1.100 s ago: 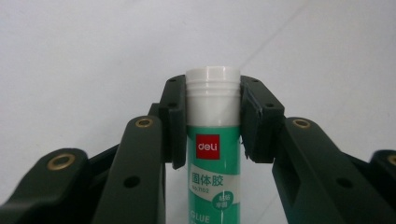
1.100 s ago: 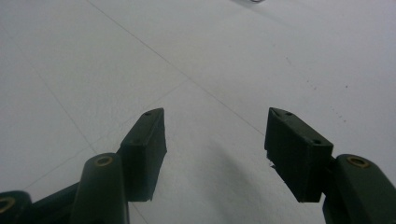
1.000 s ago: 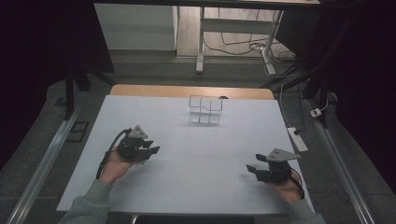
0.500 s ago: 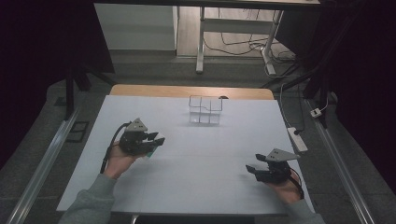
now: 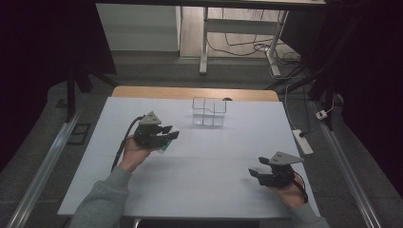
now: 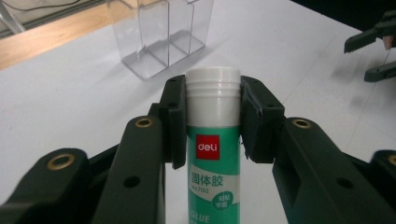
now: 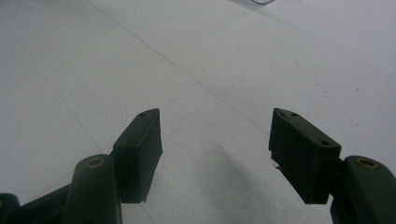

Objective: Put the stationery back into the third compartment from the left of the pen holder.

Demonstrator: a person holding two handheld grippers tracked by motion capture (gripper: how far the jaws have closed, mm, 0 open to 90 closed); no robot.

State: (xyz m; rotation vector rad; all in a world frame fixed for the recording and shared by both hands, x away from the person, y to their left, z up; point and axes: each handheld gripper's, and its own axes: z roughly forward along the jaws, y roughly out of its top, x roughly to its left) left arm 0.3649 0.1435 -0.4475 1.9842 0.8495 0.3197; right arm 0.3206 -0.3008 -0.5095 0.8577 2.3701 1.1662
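Between left tool (image 6: 212, 123) jaws: glue stick (image 6: 213, 154), clamped, cap protruding.

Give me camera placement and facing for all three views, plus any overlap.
High view: fixed above the person's side, looking forward and down on the white table; shows both forearms, left gripper, right gripper.
Left gripper view: rides the left gripper, looks along jaws clamping a glue stick toward the clear organizer.
Right gripper view: rides the right gripper, jaws apart, facing bare table.
Shared: high and left gripper views both show the organizer, glue stick and right gripper.
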